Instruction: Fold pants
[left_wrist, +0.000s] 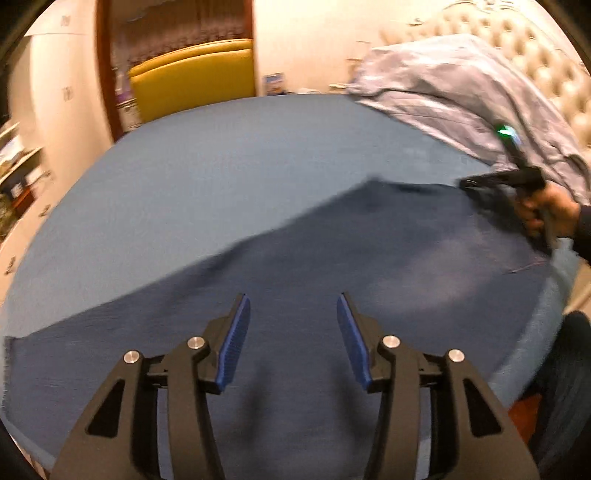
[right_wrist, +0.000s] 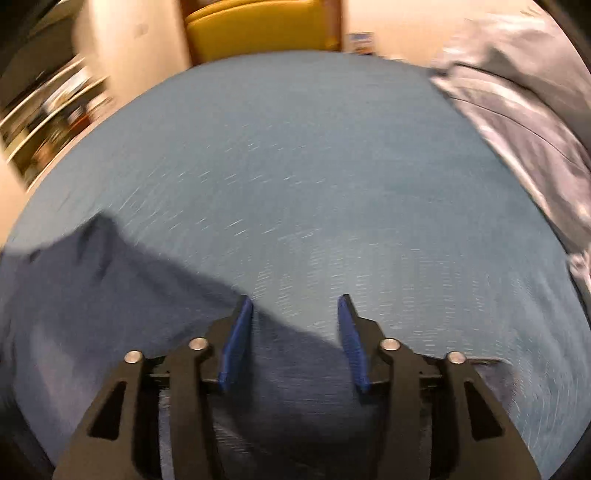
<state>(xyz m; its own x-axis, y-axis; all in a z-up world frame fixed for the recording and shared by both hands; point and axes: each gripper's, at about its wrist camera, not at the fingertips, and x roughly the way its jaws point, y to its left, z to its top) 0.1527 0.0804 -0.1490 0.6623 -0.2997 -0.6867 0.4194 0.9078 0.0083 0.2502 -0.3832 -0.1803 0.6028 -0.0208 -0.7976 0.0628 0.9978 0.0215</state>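
While the dark blue pants (left_wrist: 332, 258) lie spread flat across the lighter blue bed sheet (left_wrist: 221, 166), the left gripper (left_wrist: 293, 332) hangs above them with its jaws parted and nothing between its blue pads (left_wrist: 232, 343). Seen from the left wrist, the right gripper (left_wrist: 476, 186) sits at the far edge of the pants, held in a person's hand (left_wrist: 550, 214). From the right wrist view its jaws also stand apart and empty, over the pants' edge (right_wrist: 129, 288). A crumpled grey-blue blanket (left_wrist: 461, 99) lies beside a tufted headboard (left_wrist: 517, 48), and a yellow chair (left_wrist: 192, 77) stands beyond the bed.
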